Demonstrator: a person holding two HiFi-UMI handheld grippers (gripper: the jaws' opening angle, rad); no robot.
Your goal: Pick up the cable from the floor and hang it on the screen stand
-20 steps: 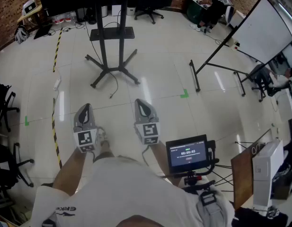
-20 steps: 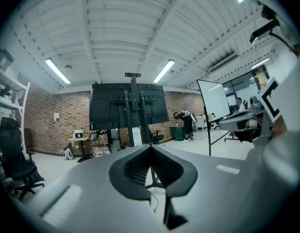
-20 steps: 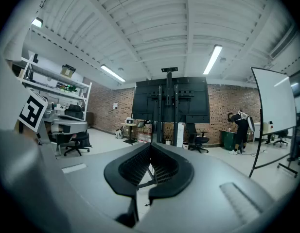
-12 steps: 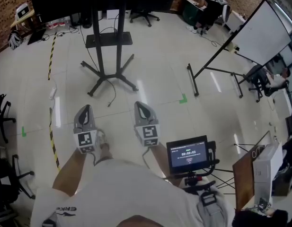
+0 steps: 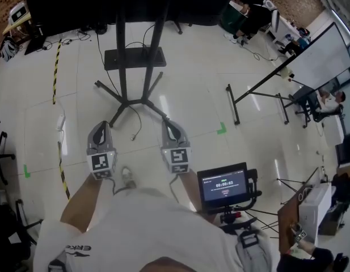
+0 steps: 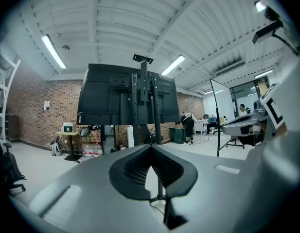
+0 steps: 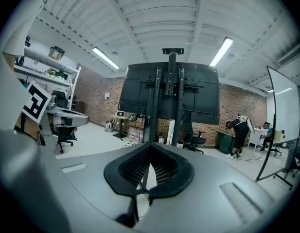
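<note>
Pointing forward, jaws closed and empty, the left tool (image 5: 101, 127) and right tool (image 5: 169, 124) hover above the floor (image 5: 243, 152). Ahead, the thin cable (image 5: 138, 119) lies by the screen stand (image 5: 135, 58) legs; lying flat, it could slip from a pinch.
</note>
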